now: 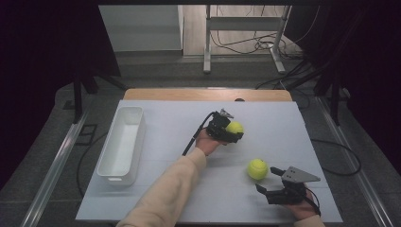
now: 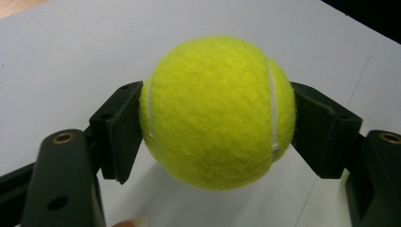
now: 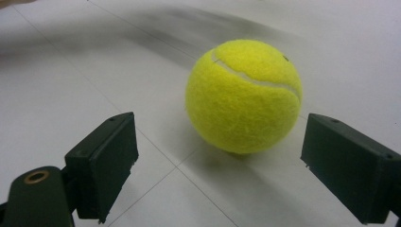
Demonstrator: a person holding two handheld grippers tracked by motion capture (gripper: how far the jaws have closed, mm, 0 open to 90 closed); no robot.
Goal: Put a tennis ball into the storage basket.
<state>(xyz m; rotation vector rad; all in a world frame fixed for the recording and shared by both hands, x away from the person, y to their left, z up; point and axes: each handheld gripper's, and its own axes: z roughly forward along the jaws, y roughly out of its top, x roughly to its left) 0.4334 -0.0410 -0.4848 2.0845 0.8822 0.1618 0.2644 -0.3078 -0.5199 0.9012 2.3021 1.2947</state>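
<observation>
Left gripper (image 2: 217,118) first: its two black fingers (image 2: 116,130) are pressed flat against either side of a yellow tennis ball (image 2: 217,113), a firm squeeze, and the shadow underneath says the ball is clear of the white worktop (image 2: 56,56). From above, that held ball (image 1: 234,127) sits near the middle of the worktop, a touch toward the far edge, with the left gripper (image 1: 226,129) wrapped round it and a cream sleeve (image 1: 172,189) running back to the near edge.

Over to the right gripper (image 3: 217,165): fingers (image 3: 101,163) spread wide, nothing between the pads, and a second tennis ball (image 3: 243,97) resting on the worktop just ahead of them, not touched. The high view puts this loose ball (image 1: 257,169) toward the near right corner, with the right gripper (image 1: 272,182) just beside it on its right, the grey three-cornered plate (image 1: 300,175) on top.

Further out, a white rectangular tub (image 1: 122,144) stands along the left edge of the worktop, well apart from both balls; it looks empty, though its inner floor is hard to read from here. A strip of bare wood (image 1: 208,94) shows along the far edge.
</observation>
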